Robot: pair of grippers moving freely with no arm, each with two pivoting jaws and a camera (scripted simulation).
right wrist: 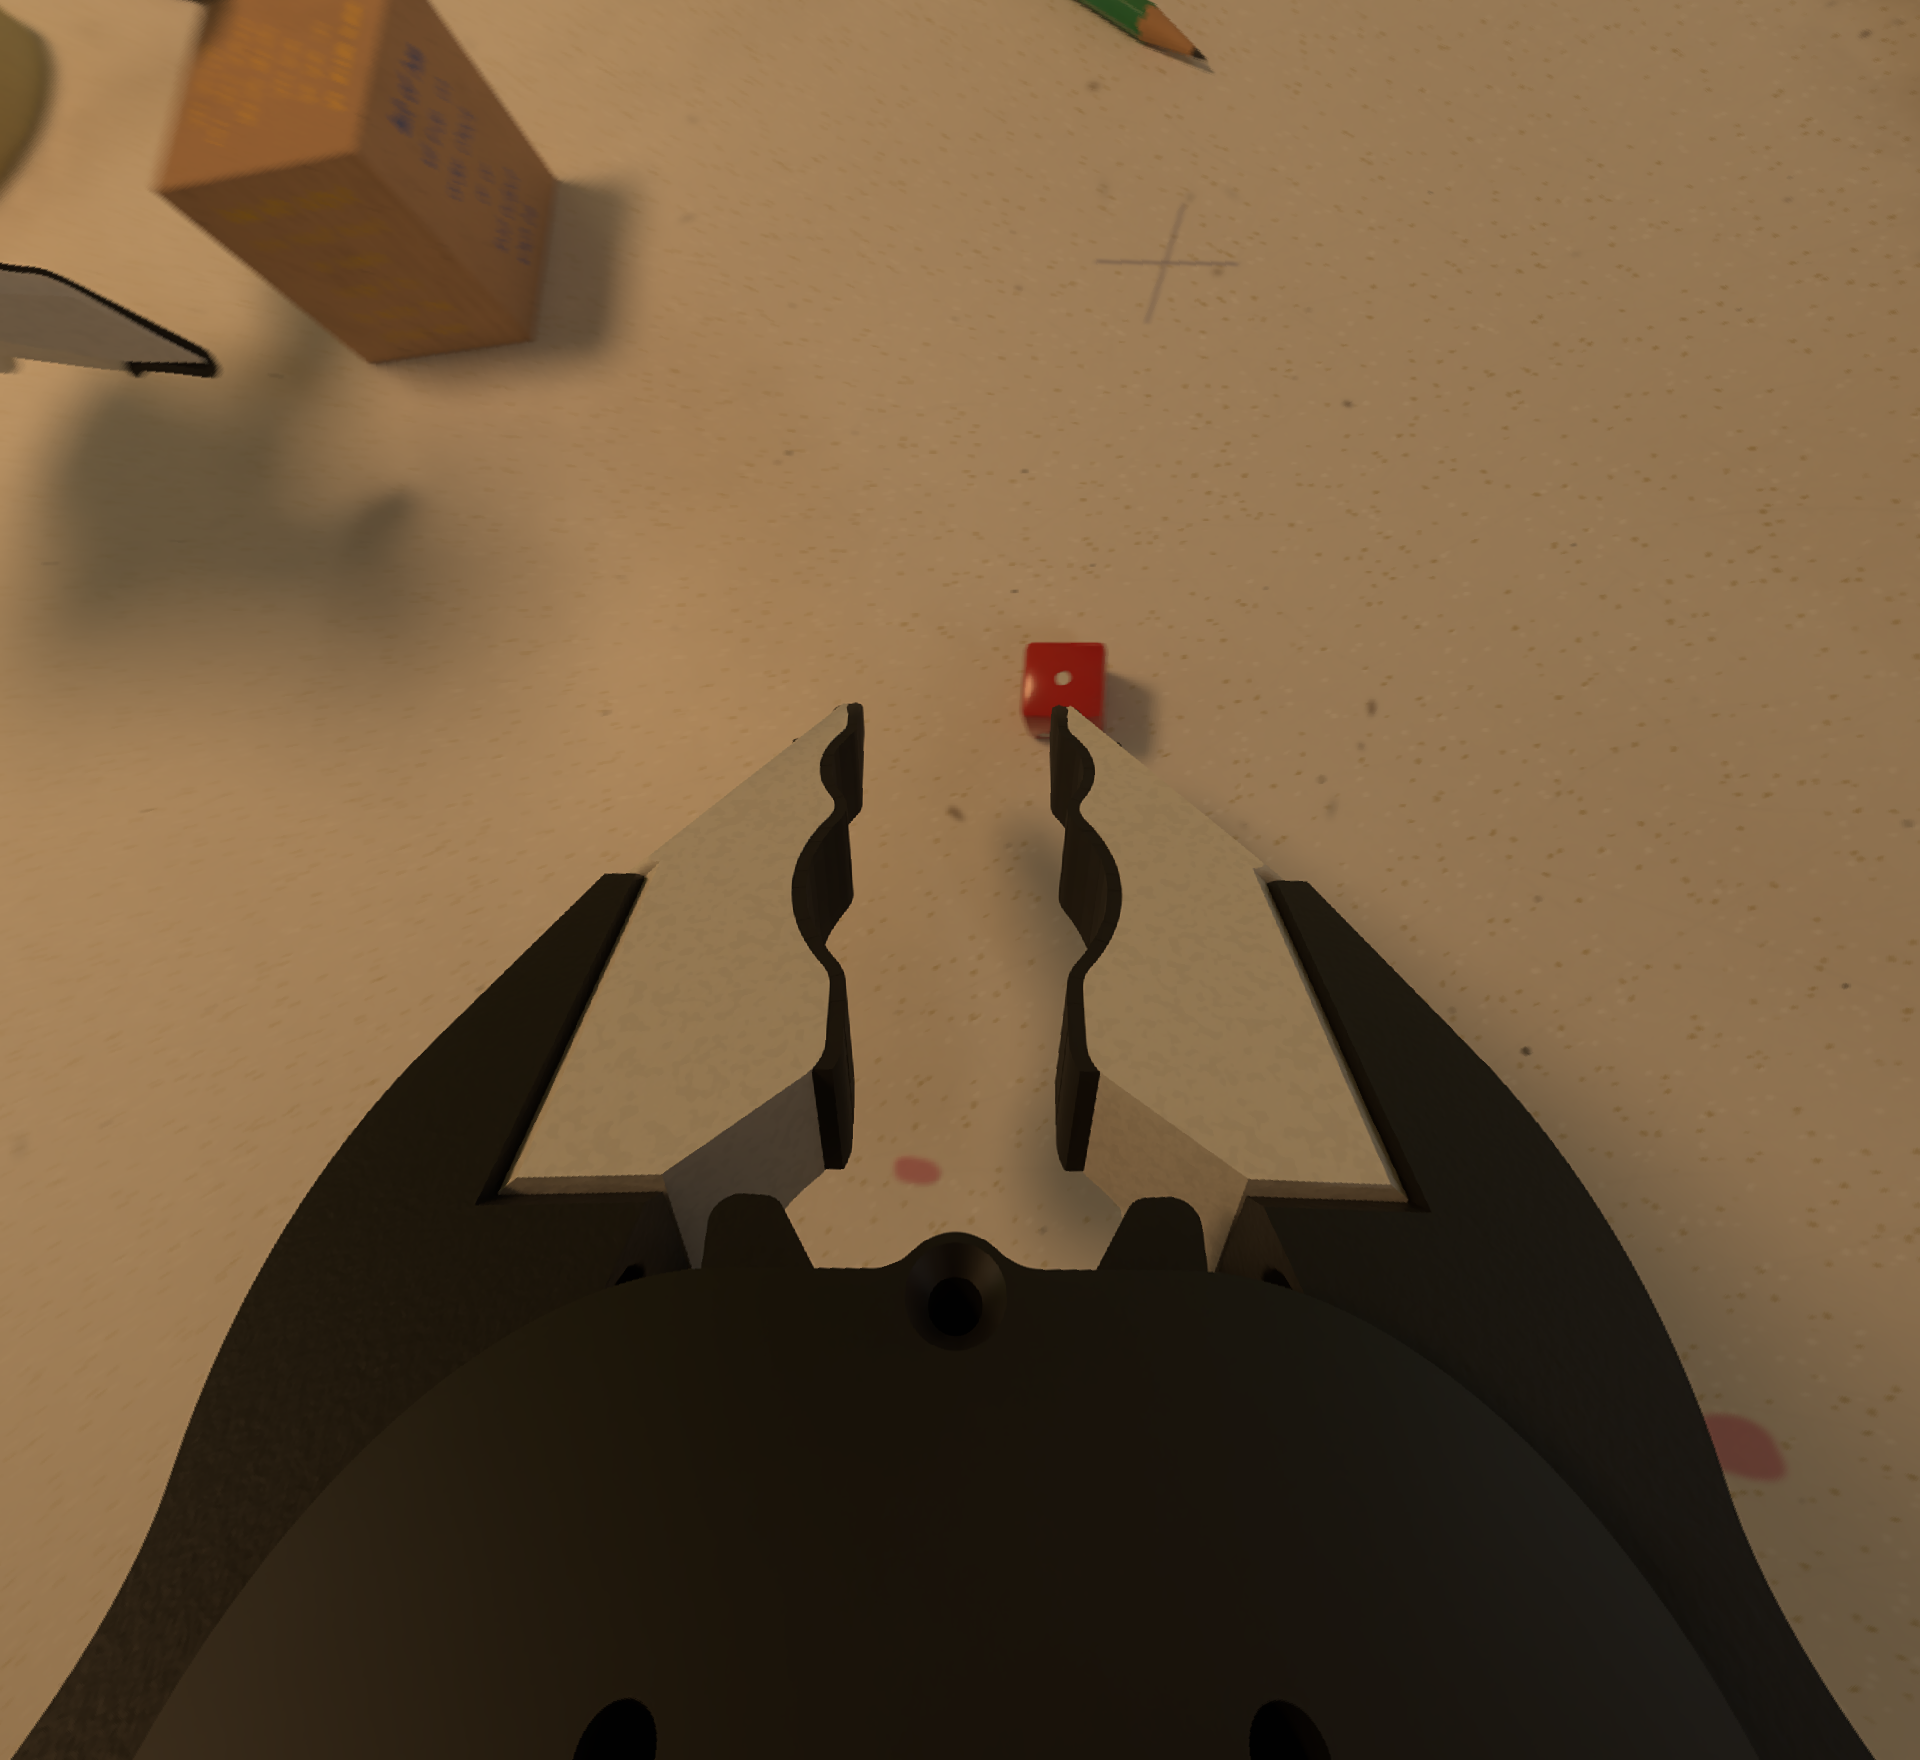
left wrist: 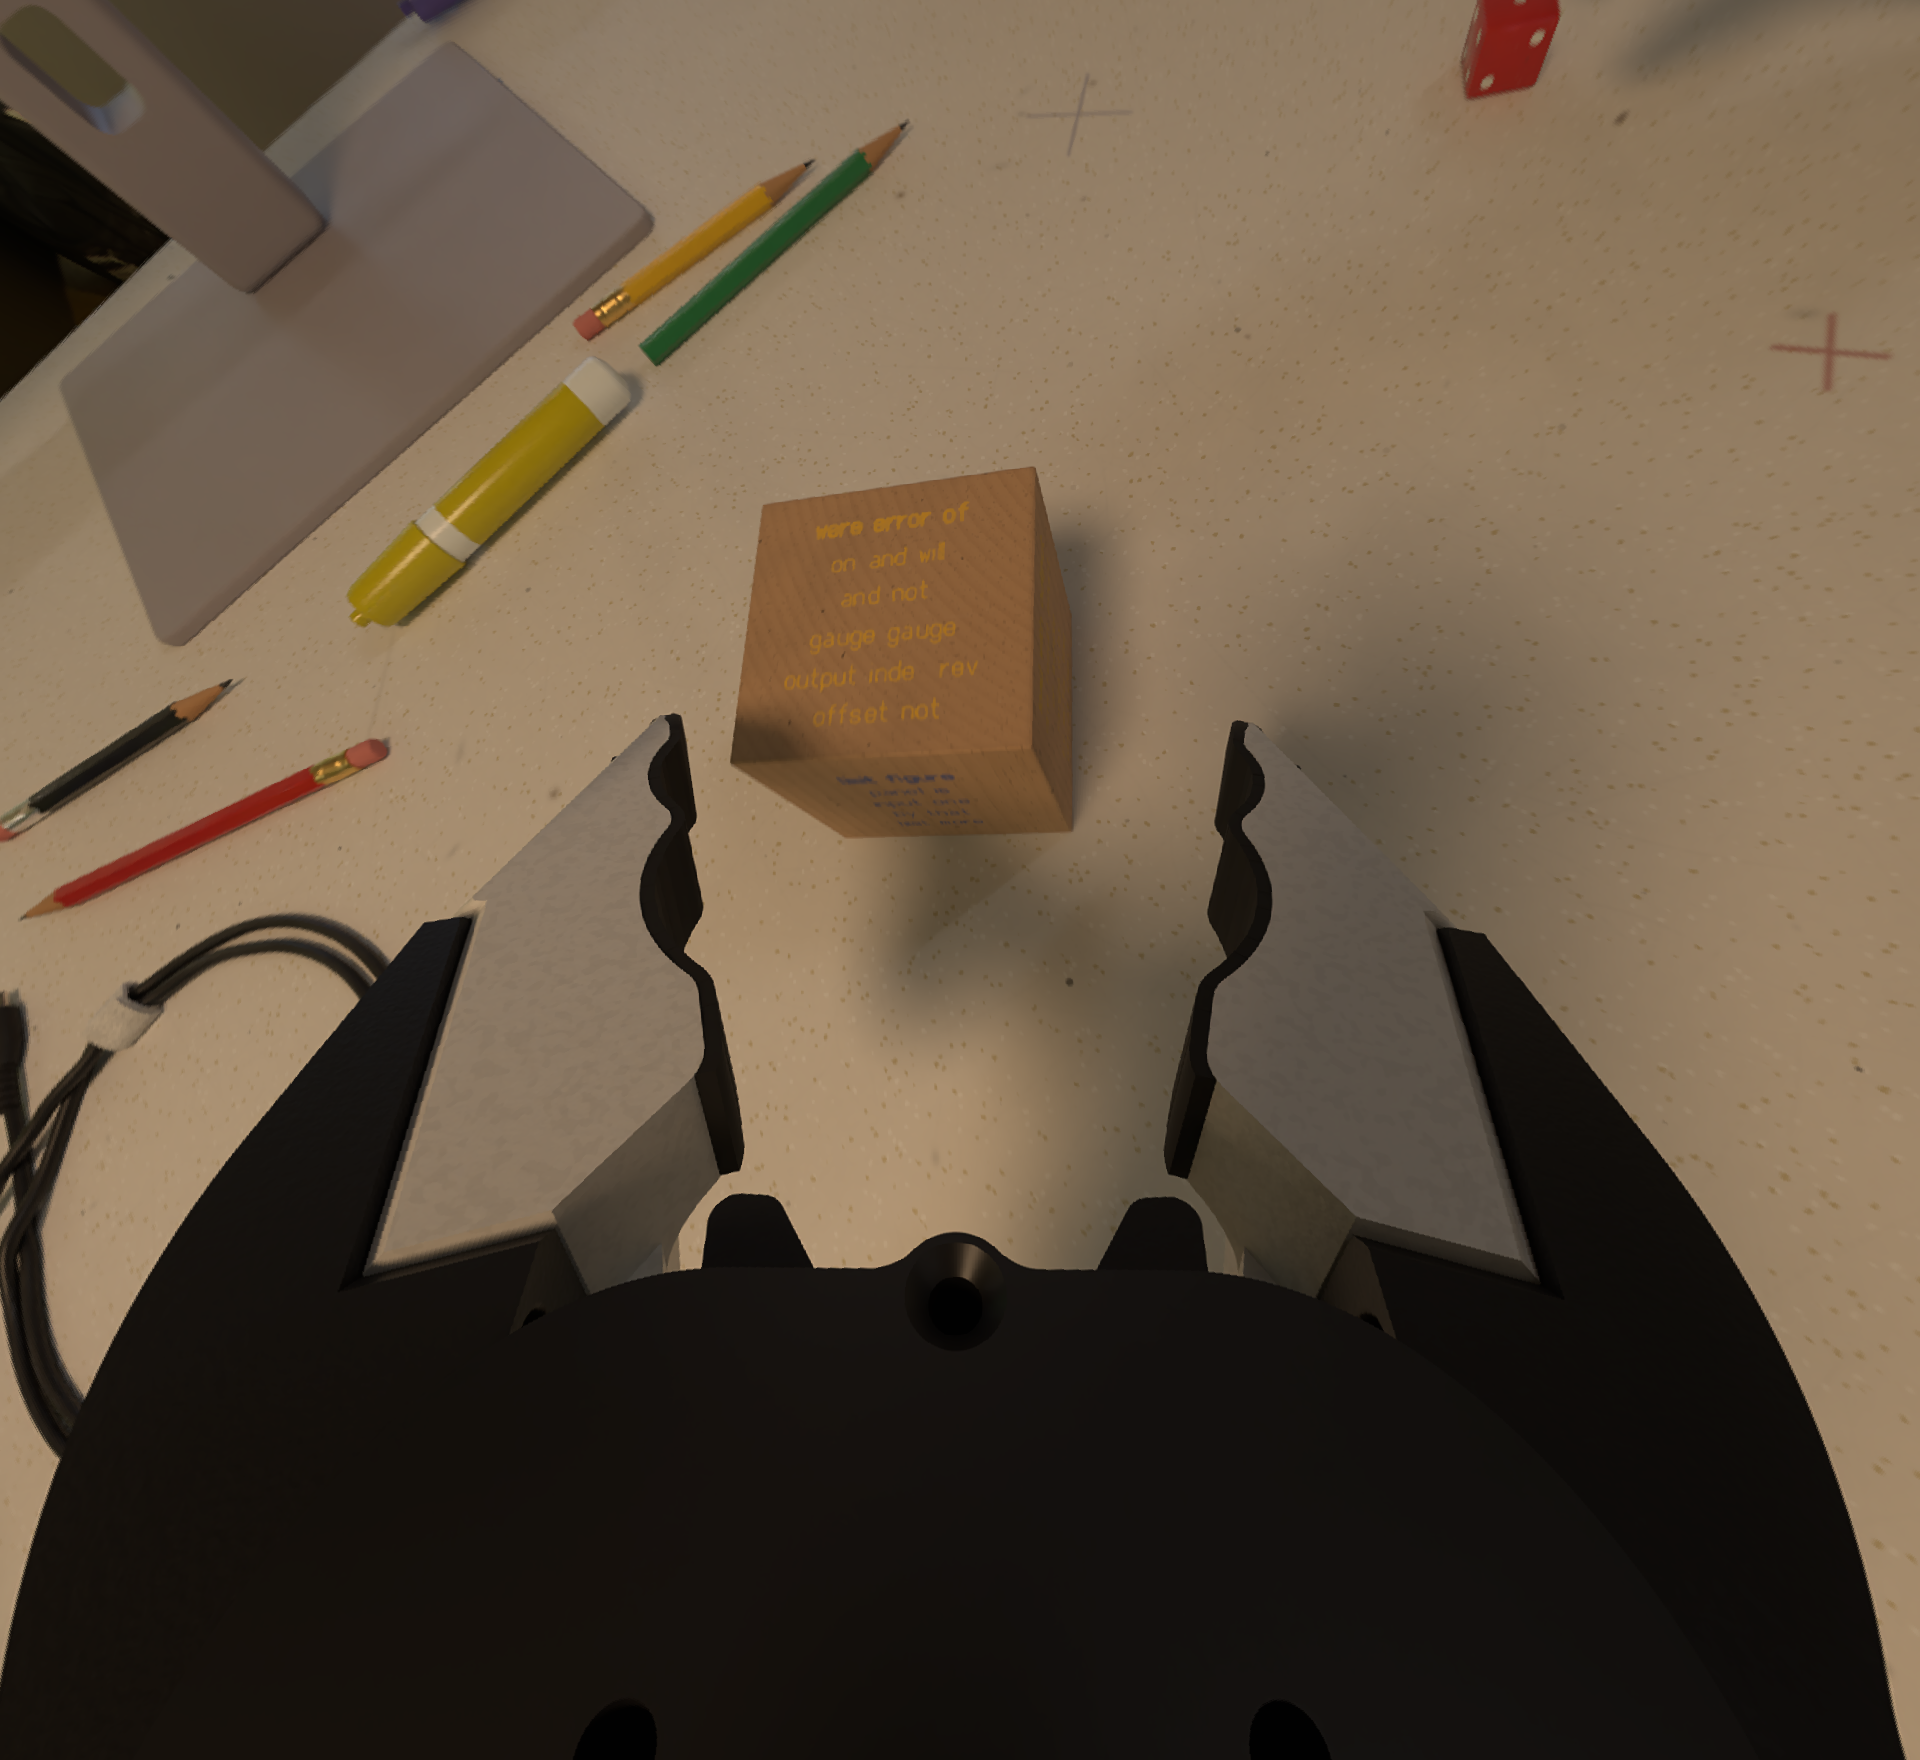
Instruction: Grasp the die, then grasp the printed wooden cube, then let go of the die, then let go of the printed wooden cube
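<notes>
The die (right wrist: 1062, 694) sits on the tabletop (right wrist: 1455, 567) just past the tips of my right hand-held gripper (right wrist: 956, 723), a little to the right of the gap between them, so that the right fingertip overlaps its near edge in the right wrist view. It is red, small and hard-looking with white pips; I judge it light, stiff and rather slick, likely to squirt out if pinched on a corner. I would take it by two opposite flat side faces, low and square. Being a cube it has no long axis; one face with a single pip looks up, and its sides lie nearly in line with my fingers.

My right hand-held gripper is parted to a narrow gap and holds nothing. The die is not yet between the fingers, so I need to shift slightly right first.

The printed wooden cube (left wrist: 899, 650) stands flat on the tabletop just ahead of my left hand-held gripper (left wrist: 956, 734), roughly centred on the gap. It looks rigid, heavier than the die, with a matte grain that should grip well; its left and right faces are the ones to clamp. My left hand-held gripper is spread wide and empty.

Farther left lie a yellow marker (left wrist: 488, 489), pencils (left wrist: 764, 256) and a grey stand (left wrist: 343, 339), all well apart.
</notes>
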